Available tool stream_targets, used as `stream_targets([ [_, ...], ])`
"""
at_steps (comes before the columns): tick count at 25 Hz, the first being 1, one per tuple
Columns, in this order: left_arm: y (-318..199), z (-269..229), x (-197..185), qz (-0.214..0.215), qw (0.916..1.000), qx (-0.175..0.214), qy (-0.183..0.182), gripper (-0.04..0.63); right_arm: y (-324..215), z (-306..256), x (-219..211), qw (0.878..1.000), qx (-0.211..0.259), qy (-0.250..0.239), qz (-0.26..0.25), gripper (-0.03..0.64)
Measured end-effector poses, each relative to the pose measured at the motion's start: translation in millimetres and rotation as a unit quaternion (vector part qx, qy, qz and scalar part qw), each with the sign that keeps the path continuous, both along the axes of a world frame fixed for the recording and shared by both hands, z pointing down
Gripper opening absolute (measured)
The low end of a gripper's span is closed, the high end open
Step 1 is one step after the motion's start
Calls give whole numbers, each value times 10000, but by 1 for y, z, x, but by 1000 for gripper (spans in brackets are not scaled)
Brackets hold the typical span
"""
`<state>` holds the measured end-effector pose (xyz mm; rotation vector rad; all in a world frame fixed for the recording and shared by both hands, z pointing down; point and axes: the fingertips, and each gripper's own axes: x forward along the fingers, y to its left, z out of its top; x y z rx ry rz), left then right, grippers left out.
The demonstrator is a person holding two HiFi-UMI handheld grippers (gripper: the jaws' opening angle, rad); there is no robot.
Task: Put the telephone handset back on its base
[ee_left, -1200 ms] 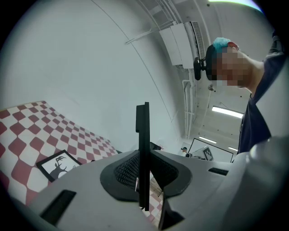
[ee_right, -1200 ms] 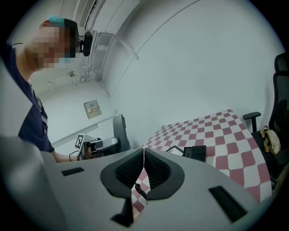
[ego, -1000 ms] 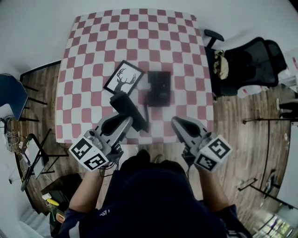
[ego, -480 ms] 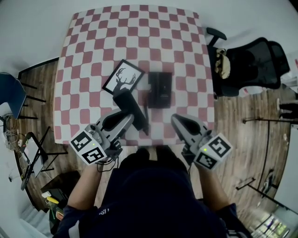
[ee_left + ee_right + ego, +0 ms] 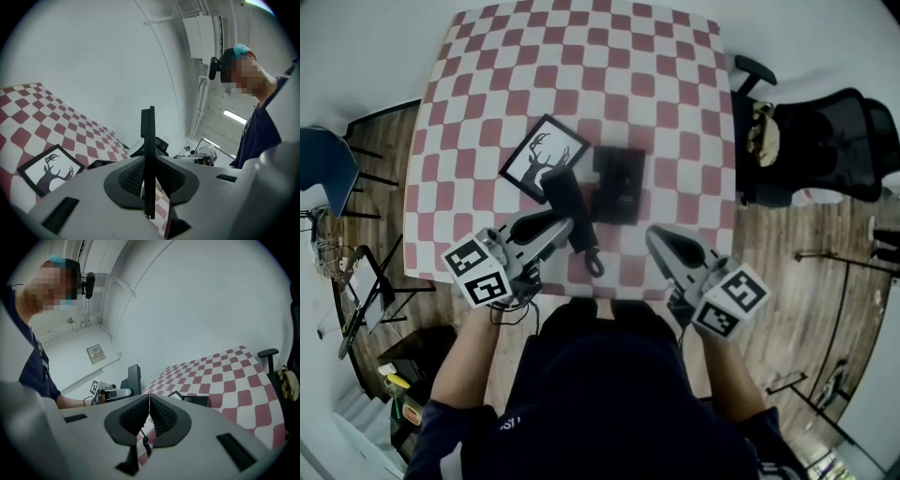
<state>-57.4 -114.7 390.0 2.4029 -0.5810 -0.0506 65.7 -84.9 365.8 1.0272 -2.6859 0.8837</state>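
The black telephone handset point(image 5: 564, 193) hangs over the checkered table point(image 5: 581, 56), its far end between the deer picture point(image 5: 542, 157) and the black base point(image 5: 619, 183). My left gripper point(image 5: 566, 225) is shut on its near part; a cord point(image 5: 592, 260) trails from it toward the table's front edge. In the left gripper view the handset point(image 5: 148, 140) stands edge-on as a thin black bar between the pads. My right gripper point(image 5: 655, 240) is shut on nothing, hovering at the front edge, right of the base. In the right gripper view, its pads point(image 5: 159, 417) meet, and the base point(image 5: 197, 401) lies ahead.
A black office chair point(image 5: 825, 141) stands just off the table's right side, a blue chair point(image 5: 323, 178) to the left on the wooden floor. The deer picture point(image 5: 51, 169) lies flat, left of the base. The person's body fills the lower head view.
Both grippers have moved forward over the table. The handset has travelled with the left gripper and now sits lower, close beside the base's left side.
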Motion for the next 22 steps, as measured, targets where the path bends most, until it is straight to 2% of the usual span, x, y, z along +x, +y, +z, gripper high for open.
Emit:
stream_targets([
  [8,-27,47,27,543,9977,-302,-289,91,-23,32,21,9992,-348,-33,-179,18],
  [15,-41,90,36,1040,9915,-695,-368,91,-30,61,32,9977,-664,66,-151,18],
  [22,-56,127,49,1380,9851,-1009,-193,91,-30,82,39,9952,-946,228,-41,18],
])
